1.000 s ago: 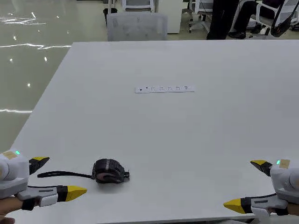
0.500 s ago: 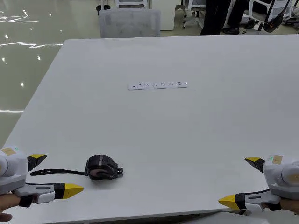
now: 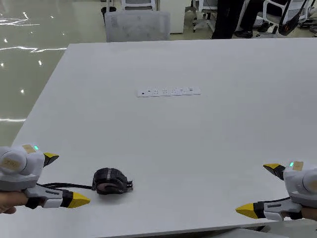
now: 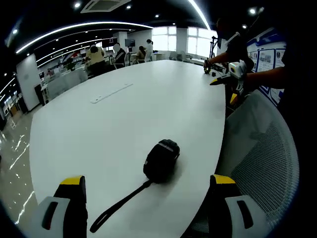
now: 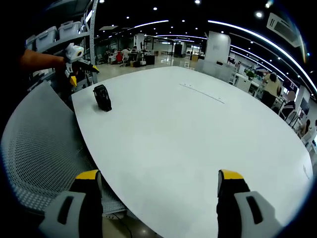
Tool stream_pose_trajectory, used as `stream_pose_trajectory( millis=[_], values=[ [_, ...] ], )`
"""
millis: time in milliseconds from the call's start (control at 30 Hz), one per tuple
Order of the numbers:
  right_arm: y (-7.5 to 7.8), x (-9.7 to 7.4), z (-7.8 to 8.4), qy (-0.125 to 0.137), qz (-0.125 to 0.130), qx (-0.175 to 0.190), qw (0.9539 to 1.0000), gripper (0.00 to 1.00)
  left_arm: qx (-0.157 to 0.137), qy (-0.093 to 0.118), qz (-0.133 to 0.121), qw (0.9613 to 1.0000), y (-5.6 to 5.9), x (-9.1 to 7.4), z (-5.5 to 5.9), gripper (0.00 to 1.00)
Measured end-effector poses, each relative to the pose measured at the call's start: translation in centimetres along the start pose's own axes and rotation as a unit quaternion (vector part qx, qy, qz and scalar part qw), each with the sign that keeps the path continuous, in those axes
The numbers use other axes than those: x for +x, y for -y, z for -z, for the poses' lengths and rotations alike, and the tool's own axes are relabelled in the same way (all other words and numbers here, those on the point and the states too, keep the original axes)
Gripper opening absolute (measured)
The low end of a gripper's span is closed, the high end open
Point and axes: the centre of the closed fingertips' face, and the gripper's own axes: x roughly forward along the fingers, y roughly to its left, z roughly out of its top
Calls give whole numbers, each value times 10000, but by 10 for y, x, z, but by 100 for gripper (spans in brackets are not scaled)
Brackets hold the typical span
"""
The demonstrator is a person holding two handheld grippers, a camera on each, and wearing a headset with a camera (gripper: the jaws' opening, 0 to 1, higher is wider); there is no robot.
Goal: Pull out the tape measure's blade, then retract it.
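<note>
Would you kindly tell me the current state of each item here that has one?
Tape measure: blade retracted, lying free on the table.
Strap: slack on the table.
Left gripper: open, empty.
Right gripper: open, empty.

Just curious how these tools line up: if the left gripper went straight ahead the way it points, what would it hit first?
Probably the black strap, which lies between the open jaws of the left gripper. After that it would meet the tape measure the strap leads to, though depth is hard to judge.
</note>
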Motion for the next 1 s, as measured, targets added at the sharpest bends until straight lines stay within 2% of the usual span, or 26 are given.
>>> stream_pose_trajectory(
  millis=[100,167,233,433,600,633,667,733,767,800,833,867,933,1000],
  values=[
    [1,2,-7,23,-10,-50,10000,98,192,-78,75,9998,-4,6,-7,100],
    [2,6,-10,43,-27,-131,9999,98,488,-180,15,9986,-10,9,-12,100],
    [3,9,-12,-6,-20,-112,9999,98,460,-224,122,9986,-12,14,-16,100],
    [3,16,-15,-72,-85,-209,9997,99,673,-348,399,9963,-9,27,-23,100],
    [1,21,-18,-77,-157,-239,9996,100,844,-442,623,9935,0,38,-24,98],
    [0,23,-19,-89,-181,-233,9995,100,1100,-384,766,9902,5,41,-26,97],
    [0,24,-19,-91,-199,-240,9995,99,1220,-440,778,9885,6,43,-24,95],
    [-2,26,-21,-103,-206,-309,9993,100,1441,-662,807,9840,9,47,-17,93],
    [-1,27,-21,-116,-191,-337,9992,100,1543,-702,871,9817,11,49,-16,93],
    [-1,28,-22,-114,-209,-346,9991,100,1699,-817,986,9771,14,51,-12,93],
    [-2,29,-24,-105,-242,-336,9991,100,1784,-925,1010,9744,14,52,-8,91],
    [-3,30,-24,-105,-258,-337,9990,100,1816,-1006,1013,9729,14,54,-6,90],
    [-4,33,-27,-120,-279,-423,9986,100,1778,-1040,1061,9728,15,57,-5,90],
    [-5,35,-34,61,-357,-556,9978,100,1742,-1075,1100,9726,15,62,-3,89]
  ],
)
